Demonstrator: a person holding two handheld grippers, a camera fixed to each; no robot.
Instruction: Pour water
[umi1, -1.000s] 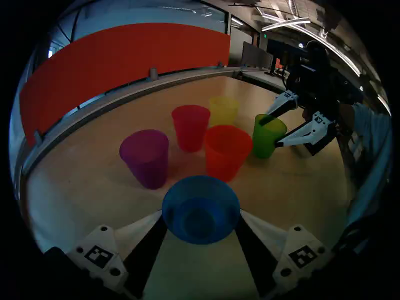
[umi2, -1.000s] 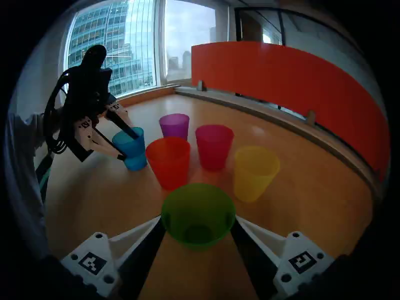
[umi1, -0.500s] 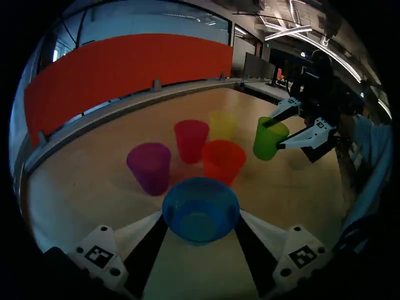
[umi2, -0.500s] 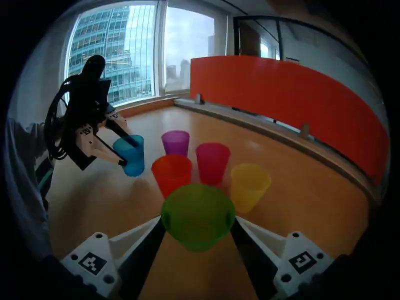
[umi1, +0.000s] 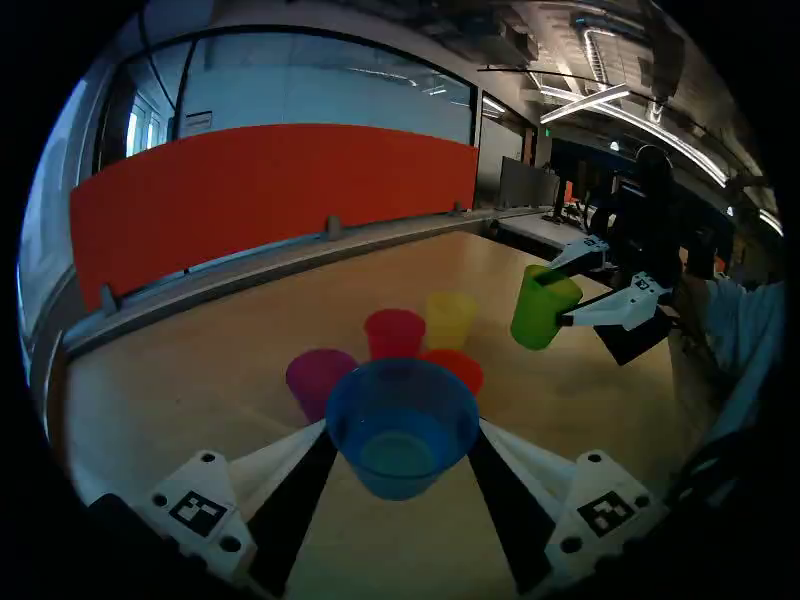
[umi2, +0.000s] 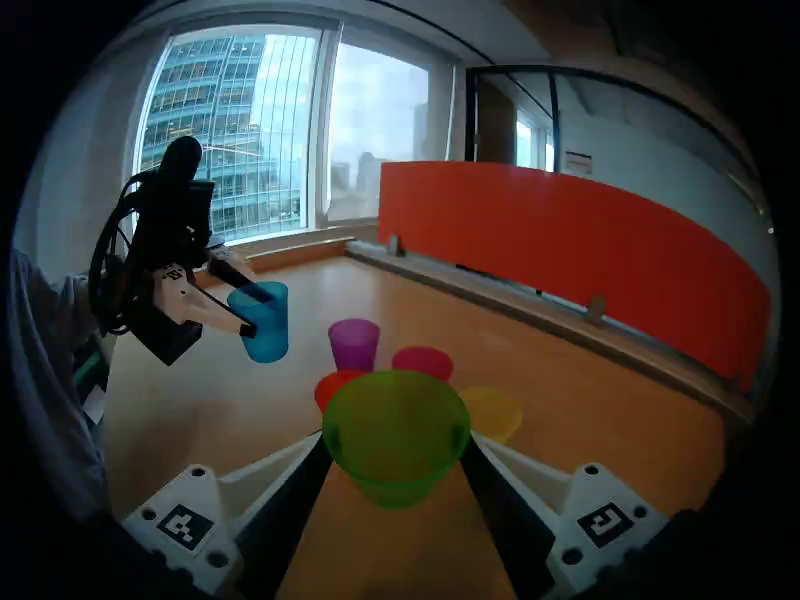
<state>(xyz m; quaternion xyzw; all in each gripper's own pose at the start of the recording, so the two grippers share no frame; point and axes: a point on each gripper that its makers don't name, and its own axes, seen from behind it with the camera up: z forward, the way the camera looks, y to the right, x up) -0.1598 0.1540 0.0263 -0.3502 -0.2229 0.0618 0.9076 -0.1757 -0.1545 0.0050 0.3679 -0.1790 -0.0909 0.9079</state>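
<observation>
Left gripper (umi1: 402, 432) is clamped on the blue cup (umi1: 402, 420), held above the table (umi1: 180, 400). Right gripper (umi2: 397, 440) grips the green cup (umi2: 397, 430), also aloft. Nearer, the blue cup half hides the orange cup (umi1: 458, 367) and purple cup (umi1: 316, 377). I cannot tell whether either held cup has water.

The blue cup (umi1: 402, 428) is translucent plastic, upright and open on top. It sits between both fingers of the left gripper (umi1: 402, 432), in the air above the table (umi1: 180, 400). Its bottom looks lighter, but I cannot tell if this is water. The green cup (umi2: 397, 437), same shape and also translucent, is pressed between the fingers of the right gripper (umi2: 396, 440), also off the table and about upright. The two cups are well apart. Below them the purple (umi1: 316, 374), pink (umi1: 393, 332), orange (umi1: 462, 366) and yellow (umi1: 449, 315) cups stand together on the table.
</observation>
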